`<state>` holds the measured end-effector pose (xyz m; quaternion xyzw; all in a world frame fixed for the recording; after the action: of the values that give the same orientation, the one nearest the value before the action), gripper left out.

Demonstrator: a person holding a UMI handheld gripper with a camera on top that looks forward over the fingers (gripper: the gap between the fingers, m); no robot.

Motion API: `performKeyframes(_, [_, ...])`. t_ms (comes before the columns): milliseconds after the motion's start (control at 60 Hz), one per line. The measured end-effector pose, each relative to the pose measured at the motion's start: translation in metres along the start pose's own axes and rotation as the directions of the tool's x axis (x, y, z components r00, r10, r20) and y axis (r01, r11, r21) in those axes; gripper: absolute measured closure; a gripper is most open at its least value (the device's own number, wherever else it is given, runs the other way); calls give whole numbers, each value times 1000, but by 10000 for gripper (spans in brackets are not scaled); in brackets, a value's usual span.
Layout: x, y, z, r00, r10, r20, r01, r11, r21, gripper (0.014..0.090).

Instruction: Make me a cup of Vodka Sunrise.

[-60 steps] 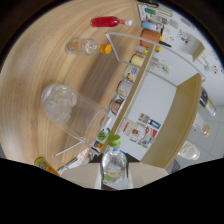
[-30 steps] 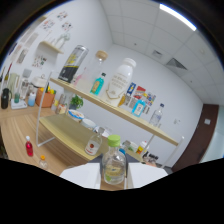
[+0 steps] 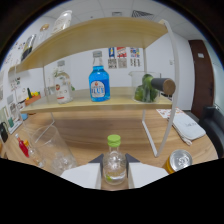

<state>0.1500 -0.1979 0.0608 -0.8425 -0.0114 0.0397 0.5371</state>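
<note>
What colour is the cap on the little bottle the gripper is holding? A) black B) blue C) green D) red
C: the small clear bottle clamped between the gripper fingers has a light green cap, while the blue bottle stands apart on the shelf beyond.

single wide-angle view riding on the tool (image 3: 114, 167), low over the table (image 3: 100, 131), facing the shelf (image 3: 95, 104) nearby

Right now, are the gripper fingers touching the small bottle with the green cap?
Touching. The gripper view shows the small bottle held between the gripper fingers, both pressing its sides with no gap visible.
</note>
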Motion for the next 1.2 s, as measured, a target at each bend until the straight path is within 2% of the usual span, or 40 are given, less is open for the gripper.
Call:
performKeyframes(300, [2,27,17,1000,-19,14,20,996,-90,694])
performKeyframes(667, [6,37,6,999,-38,-16,36,991,-125,668])
performKeyframes(783, [10,30,-8,998,-44,-44,38,992,-118,556])
performKeyframes(867, [9,16,-26,997,-44,-68,37,994,-102,305])
performKeyframes(917, [8,5,-40,996,-44,-84,37,996,-87,228])
performKeyframes(1033, [-2,-20,-76,991,-52,-127,44,997,-69,202])
performKeyframes(1200, [-34,-23,-121,985,-81,-152,63,990,-123,195])
